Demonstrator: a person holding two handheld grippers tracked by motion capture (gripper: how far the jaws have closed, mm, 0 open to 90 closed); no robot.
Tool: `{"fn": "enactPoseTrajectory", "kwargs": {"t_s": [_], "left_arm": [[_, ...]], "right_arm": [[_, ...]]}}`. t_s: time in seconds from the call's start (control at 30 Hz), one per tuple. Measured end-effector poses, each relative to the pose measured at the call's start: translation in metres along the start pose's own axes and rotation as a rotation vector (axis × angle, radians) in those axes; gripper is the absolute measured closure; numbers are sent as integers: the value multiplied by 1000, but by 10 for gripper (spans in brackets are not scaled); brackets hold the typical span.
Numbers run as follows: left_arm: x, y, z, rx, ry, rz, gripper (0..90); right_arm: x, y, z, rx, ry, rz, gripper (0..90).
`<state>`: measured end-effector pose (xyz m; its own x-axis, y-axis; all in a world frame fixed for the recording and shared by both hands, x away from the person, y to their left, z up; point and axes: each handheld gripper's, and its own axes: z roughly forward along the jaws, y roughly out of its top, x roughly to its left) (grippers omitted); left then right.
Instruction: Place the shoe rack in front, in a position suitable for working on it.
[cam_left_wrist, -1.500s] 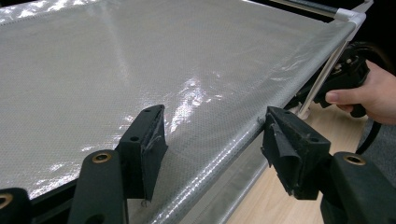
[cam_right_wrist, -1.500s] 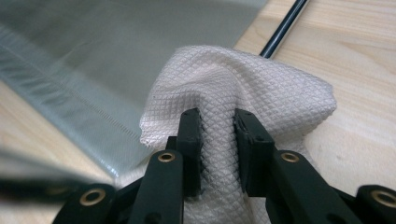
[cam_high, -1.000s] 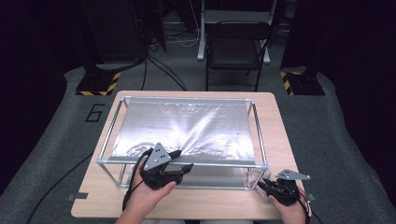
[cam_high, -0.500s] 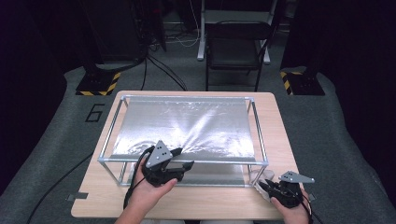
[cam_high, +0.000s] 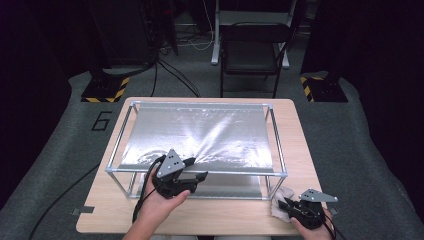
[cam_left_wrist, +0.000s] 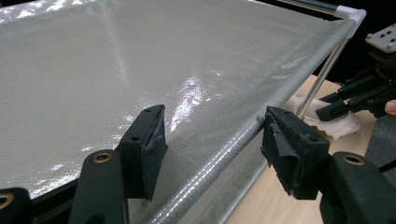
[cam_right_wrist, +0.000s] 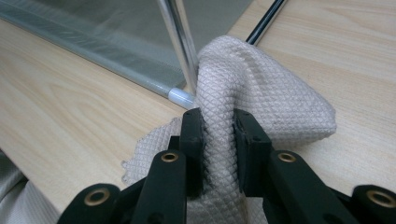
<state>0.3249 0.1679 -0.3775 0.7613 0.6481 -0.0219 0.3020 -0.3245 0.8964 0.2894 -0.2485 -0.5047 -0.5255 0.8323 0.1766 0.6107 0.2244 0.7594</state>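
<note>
While my right gripper (cam_right_wrist: 218, 135) pinches a fold of the white waffle-weave cloth (cam_right_wrist: 261, 93), the rest of the cloth sits bunched on the wooden table (cam_right_wrist: 70, 107), touching the foot of the metal frame's (cam_high: 272, 172) near right corner post (cam_right_wrist: 180, 42). My left gripper (cam_left_wrist: 210, 140) hovers over the front edge of the shiny mesh sheet (cam_left_wrist: 116, 60) stretched across the frame's top, jaws spread wide with nothing between them. My guess is the cloth's super light and floppy, so it'll drape and drag wherever I take it, and a loose end could snag on that post. Grabbing a thick bunched fold like I've got now seems right, since a single layer would probably slip out. The mesh looks slick and taut, so wiping it shouldn't need much pressure.
</note>
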Motion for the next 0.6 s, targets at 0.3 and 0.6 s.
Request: {"fn": "enactPoseTrajectory", "kwargs": {"t_s": [0.3, 0.6], "left_arm": [[0, 0, 0, 2, -1, 0, 395], [0, 1, 0, 7, 0, 7, 396]], "right_arm": [[11, -4, -6, 19, 17, -36, 756], [15, -8, -18, 11, 32, -42, 756]]}}
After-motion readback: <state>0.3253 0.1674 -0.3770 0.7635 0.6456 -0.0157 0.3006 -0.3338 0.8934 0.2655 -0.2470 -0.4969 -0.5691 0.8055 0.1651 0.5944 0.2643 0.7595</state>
